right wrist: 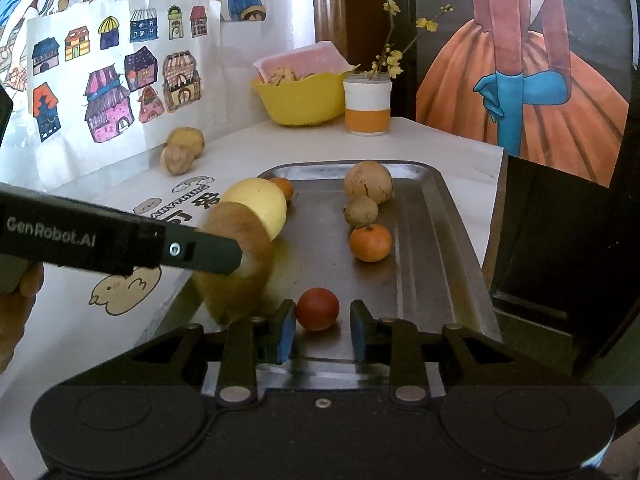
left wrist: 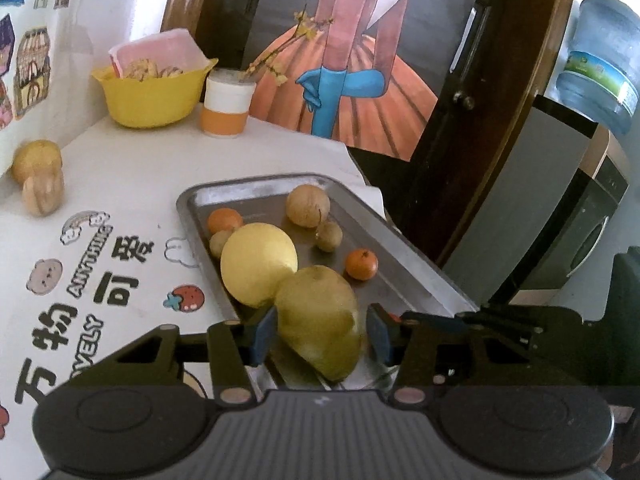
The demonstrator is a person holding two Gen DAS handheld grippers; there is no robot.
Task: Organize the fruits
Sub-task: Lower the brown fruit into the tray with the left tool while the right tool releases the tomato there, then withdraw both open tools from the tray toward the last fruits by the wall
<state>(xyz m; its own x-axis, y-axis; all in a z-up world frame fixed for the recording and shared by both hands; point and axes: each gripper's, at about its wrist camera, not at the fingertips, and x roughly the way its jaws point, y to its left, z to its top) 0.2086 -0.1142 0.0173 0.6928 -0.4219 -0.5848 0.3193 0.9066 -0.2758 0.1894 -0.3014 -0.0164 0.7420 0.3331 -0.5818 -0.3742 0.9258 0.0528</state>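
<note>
A metal tray (left wrist: pixel 416 272) (right wrist: pixel 436 240) lies on the white table. It holds a large yellow fruit (left wrist: pixel 258 266) (right wrist: pixel 262 204), two small oranges (left wrist: pixel 361 264) (right wrist: pixel 370 242) and some brown fruits (left wrist: pixel 308 205) (right wrist: pixel 368 182). My left gripper (left wrist: pixel 321 334) is shut on a green-yellow pear (left wrist: pixel 320 320) (right wrist: pixel 236 256) over the tray's near left corner, just in front of the yellow fruit. My right gripper (right wrist: pixel 323 330) stands open at the tray's near end. A small red fruit (right wrist: pixel 318 308) rests on the tray between its blue pads (right wrist: pixel 286 332), touching neither.
Two brownish fruits (left wrist: pixel 38 176) (right wrist: pixel 182 150) sit on the table by the left wall. A yellow bowl (left wrist: pixel 152 96) (right wrist: pixel 300 98) and a white-and-orange cup (left wrist: pixel 228 108) (right wrist: pixel 367 106) stand at the back. A hand (right wrist: pixel 18 296) shows at the left. The table ends just right of the tray.
</note>
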